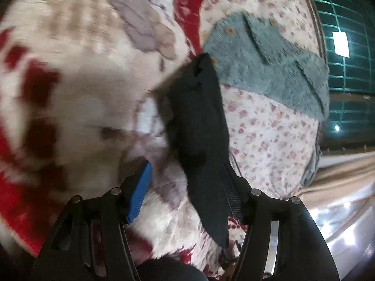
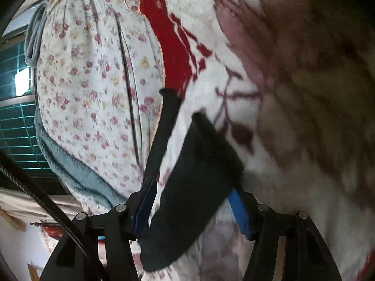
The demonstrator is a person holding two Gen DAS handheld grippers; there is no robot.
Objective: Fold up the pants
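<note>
1 pair of dark pants (image 1: 199, 121) lay on the red-and-white blanket (image 1: 70, 89), beside 1 floral sheet (image 1: 264, 121) w/ 1 grey-blue fleece garment (image 1: 276, 68). 2 grippers: left gripper (image 1: 187, 189) stood partly open, cloth draped btwn pads, not pinched. Right gripper (image 2: 194, 201) partly open too, dark fabric filling the gap; grip unclear.

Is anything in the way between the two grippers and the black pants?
Nothing visible. The black pants already lie between the fingers of the left gripper, and in the right wrist view they sit between the fingers of the right gripper. The grey garment lies farther off on the floral sheet.
</note>
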